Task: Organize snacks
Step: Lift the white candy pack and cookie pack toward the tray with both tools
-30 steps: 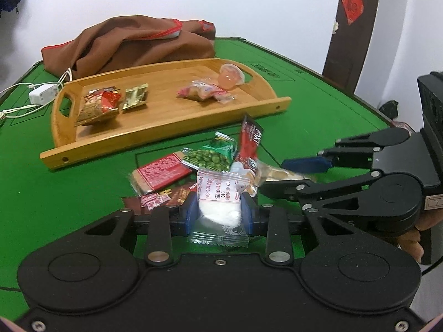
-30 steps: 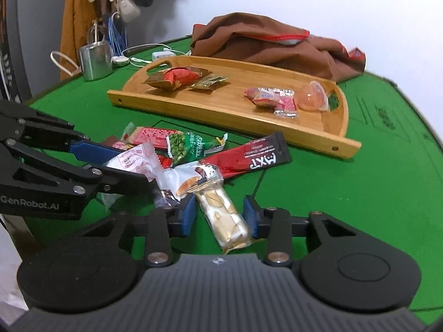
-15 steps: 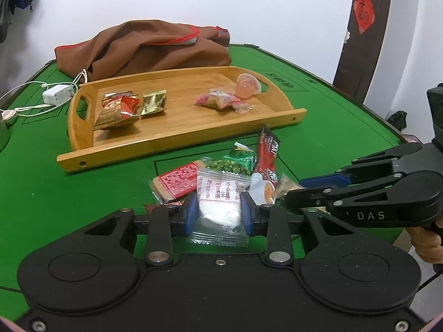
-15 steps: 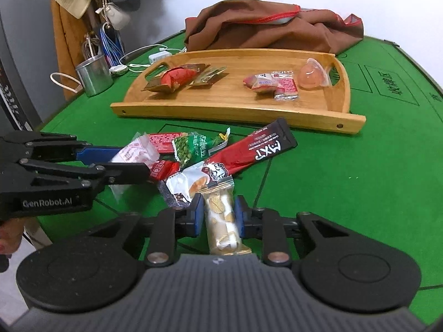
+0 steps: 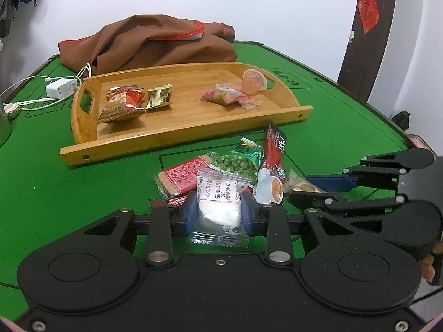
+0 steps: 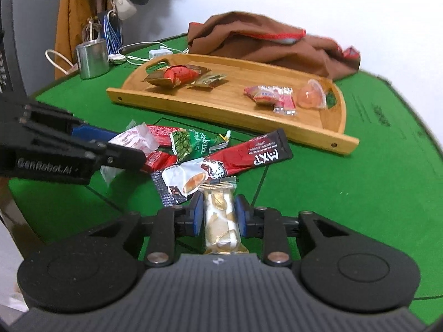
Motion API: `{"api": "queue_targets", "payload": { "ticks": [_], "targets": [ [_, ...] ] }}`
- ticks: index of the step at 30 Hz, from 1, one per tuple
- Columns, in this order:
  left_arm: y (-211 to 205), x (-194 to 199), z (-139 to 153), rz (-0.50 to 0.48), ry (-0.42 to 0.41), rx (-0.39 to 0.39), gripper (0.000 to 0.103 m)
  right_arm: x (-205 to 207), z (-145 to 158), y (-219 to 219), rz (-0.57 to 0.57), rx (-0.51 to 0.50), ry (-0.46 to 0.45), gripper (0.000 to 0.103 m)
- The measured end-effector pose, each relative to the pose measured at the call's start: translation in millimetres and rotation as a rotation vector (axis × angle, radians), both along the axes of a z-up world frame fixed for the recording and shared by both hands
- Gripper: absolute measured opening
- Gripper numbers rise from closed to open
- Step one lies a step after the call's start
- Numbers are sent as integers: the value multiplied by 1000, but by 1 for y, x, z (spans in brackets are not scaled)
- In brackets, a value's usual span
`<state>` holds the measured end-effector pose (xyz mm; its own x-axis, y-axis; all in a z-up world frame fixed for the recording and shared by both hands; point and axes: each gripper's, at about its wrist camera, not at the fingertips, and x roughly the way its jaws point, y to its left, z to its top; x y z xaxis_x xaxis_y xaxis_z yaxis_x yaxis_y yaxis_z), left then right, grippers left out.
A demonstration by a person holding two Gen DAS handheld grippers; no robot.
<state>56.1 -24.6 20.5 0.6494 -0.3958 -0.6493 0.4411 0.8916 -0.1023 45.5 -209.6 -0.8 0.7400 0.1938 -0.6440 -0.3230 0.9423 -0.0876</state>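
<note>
Now a white packet [image 5: 218, 207] is clamped in the left claw [image 5: 218, 213], a gold packet [image 6: 220, 218] in the right claw [image 6: 217, 215]; carrying both to the tray [image 5: 193, 127] seems next.

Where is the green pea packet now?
The green pea packet lies on the green table, in the loose snack pile just before the wooden tray, between the red patterned packet and the long MXT stick.
</note>
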Motion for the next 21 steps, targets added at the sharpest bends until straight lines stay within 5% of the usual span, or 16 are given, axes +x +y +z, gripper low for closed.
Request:
{"api": "queue_targets", "payload": {
  "ticks": [5,21],
  "targets": [
    [1,1,2,2,-5,-9,31,2,3,0,-9,24,21,27],
    [12,24,28,51,-59,-35,31,32,34,-37,-93,224,82,24]
  ]
}}
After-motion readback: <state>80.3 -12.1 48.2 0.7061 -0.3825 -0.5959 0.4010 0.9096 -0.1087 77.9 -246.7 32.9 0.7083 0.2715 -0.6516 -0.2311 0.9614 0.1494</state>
